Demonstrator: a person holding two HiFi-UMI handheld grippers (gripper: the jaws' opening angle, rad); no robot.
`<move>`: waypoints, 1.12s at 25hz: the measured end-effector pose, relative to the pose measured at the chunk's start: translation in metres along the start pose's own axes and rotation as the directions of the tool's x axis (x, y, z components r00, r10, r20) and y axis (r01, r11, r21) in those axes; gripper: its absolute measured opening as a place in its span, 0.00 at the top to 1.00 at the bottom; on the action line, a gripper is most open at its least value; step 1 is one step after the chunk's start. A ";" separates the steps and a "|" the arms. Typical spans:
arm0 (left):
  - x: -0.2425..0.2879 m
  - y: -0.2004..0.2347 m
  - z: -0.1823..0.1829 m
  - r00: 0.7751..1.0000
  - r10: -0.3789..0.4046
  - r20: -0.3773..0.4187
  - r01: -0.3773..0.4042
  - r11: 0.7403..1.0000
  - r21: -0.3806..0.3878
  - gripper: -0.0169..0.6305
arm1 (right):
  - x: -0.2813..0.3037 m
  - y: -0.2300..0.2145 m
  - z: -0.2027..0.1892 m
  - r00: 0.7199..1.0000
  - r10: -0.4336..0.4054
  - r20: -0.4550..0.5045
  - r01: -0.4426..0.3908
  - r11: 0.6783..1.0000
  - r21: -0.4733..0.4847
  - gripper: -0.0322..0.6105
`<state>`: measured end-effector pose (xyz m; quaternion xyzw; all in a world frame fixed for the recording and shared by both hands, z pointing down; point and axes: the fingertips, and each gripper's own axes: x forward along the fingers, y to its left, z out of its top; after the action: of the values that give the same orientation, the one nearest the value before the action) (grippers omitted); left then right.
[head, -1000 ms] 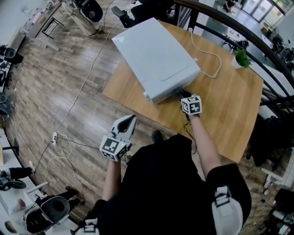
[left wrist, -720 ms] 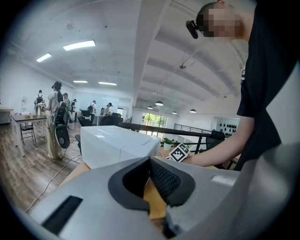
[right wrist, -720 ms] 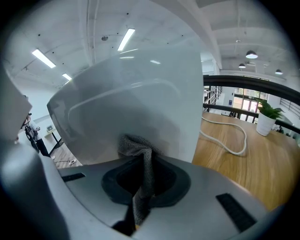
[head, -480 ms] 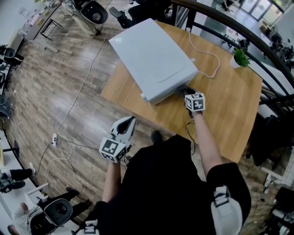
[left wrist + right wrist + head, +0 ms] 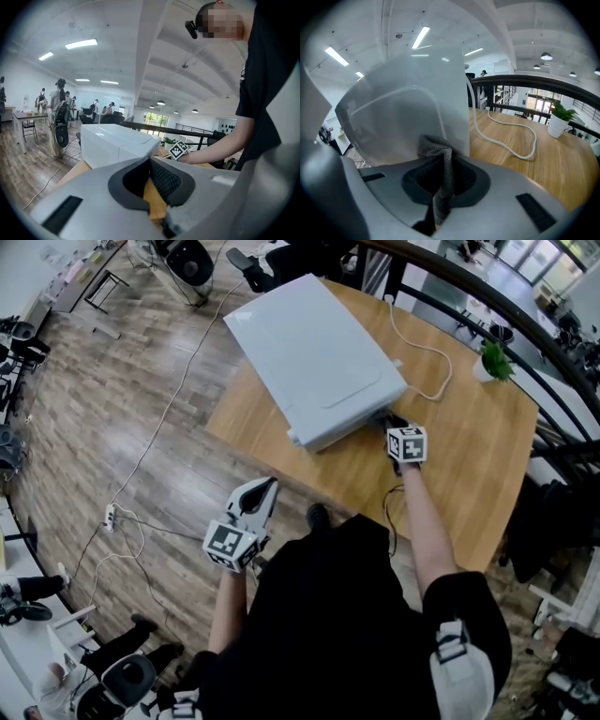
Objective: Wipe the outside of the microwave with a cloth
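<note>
Head view, with both gripper views. The white microwave [image 5: 314,357] stands on the wooden surface [image 5: 469,456], and every position below is given relative to it.

Right tool [image 5: 384,422]: held against the microwave's near face, close to that face's right-hand corner. Its 2 jaws pinch a grey knitted cloth [image 5: 440,159], and the bunched top of the cloth touches the white casing [image 5: 408,117] just beyond the jaw tips [image 5: 440,176]. Compared with the frame 1 s earlier, the tool's marker cube [image 5: 408,444] has shifted along the near face toward the corner on the cable side. The frame 0.5 s earlier shows it partway along the same path.

Left tool [image 5: 261,491]: held well apart from the microwave, in front of its near-left corner and beyond the surface's edge, over the plank floor [image 5: 122,427]. Its 2 jaws [image 5: 152,180] are pressed together with nothing between them, and its own view looks toward the microwave's casing [image 5: 119,145]. Its place matches both earlier frames.

Microwave: no clear change of place on the surface across the 3 frames.

Behind the microwave's right side, a white power cable [image 5: 422,362] loops over the surface. Farther right of it stands a small potted plant [image 5: 492,360].
</note>
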<state>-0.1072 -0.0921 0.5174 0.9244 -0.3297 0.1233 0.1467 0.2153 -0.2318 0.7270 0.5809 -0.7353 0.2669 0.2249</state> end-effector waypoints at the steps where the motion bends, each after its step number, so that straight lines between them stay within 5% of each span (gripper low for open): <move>1: 0.000 0.000 0.001 1.000 0.008 -0.007 -0.008 1.000 -0.010 0.97 | 0.001 0.000 0.000 1.000 0.000 -0.002 0.000 1.000 -0.005 0.92; 28: 0.007 -0.006 -0.005 0.998 0.042 -0.047 -0.045 0.998 -0.052 0.97 | 0.041 -0.024 -0.028 0.994 0.004 -0.107 -0.012 0.997 -0.078 0.92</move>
<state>-0.0989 -0.0897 0.5233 0.9098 -0.3494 0.1388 0.1758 0.2299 -0.2479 0.7781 0.5535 -0.7345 0.2694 0.2856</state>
